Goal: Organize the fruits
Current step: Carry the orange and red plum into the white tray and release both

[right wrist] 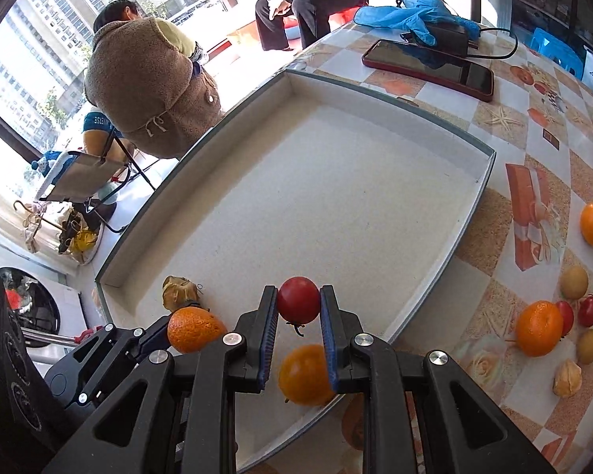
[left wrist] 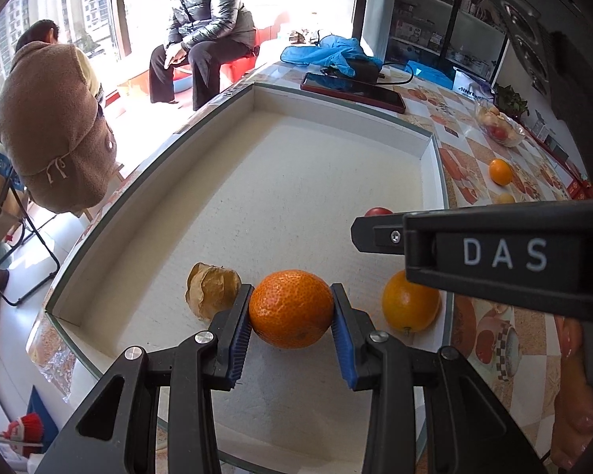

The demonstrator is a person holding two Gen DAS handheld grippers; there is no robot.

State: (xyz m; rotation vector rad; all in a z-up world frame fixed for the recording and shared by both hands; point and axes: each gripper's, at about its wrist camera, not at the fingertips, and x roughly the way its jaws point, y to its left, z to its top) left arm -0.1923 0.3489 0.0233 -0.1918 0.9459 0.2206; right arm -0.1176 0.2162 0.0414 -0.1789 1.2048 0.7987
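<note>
Two grippers tip down over the white tray (right wrist: 490,166). Left gripper (left wrist: 291,326) squeezes a tangerine (left wrist: 291,308). Right gripper (right wrist: 299,330) pinches a red tomato (right wrist: 298,299).

The tray (right wrist: 470,213) sits on the table (right wrist: 494,134), with a phone (right wrist: 427,67) beyond its far edge. Inside, along the near wall, lie a husked fruit (left wrist: 211,290), a tangerine (left wrist: 290,308) and an orange (left wrist: 409,302), left to right. Loose fruit (right wrist: 537,328) lies right of the tray.
</note>
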